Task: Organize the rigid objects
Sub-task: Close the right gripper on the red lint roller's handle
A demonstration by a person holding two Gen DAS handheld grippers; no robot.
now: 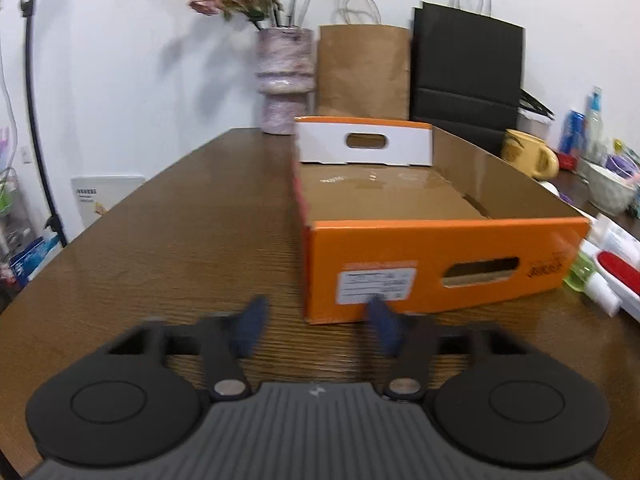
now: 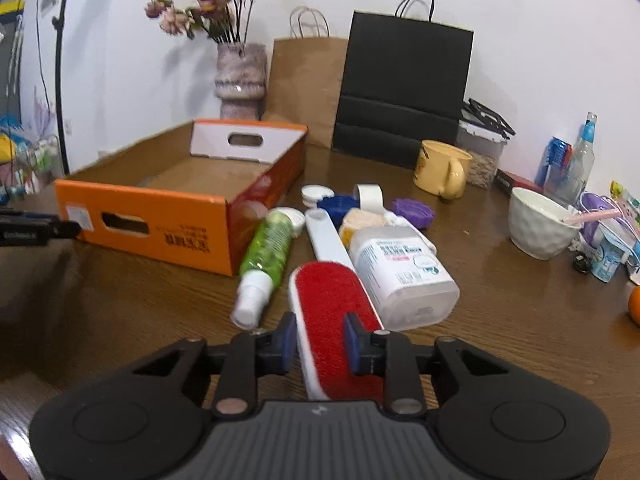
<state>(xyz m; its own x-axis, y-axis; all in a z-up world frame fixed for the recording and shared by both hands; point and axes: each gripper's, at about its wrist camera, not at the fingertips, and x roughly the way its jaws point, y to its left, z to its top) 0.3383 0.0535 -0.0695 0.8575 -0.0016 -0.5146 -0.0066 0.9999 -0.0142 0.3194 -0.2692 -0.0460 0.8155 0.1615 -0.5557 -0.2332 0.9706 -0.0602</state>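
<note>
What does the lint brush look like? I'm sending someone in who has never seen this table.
Find the orange cardboard box on the wooden table; a pile of toiletries lies just right of it. The lint brush is nearest the table's front edge, clamped in the right gripper: a long white handle with the pile's only red fuzzy pad.

Left view is smeared: both fingertips (image 1: pixel 256 330) blur, and the box (image 1: pixel 440 264) label is unreadable. At three o'clock the brush (image 1: pixel 618 270) and green bottle (image 1: pixel 580 276) run off the edge. Right view: the brush (image 2: pixel 332 320) tail vanishes beneath the gripper body at six o'clock; an orange (image 2: pixel 635 306) is cut at three o'clock; the white bottle (image 2: pixel 400 268) print is too small to read.
</note>
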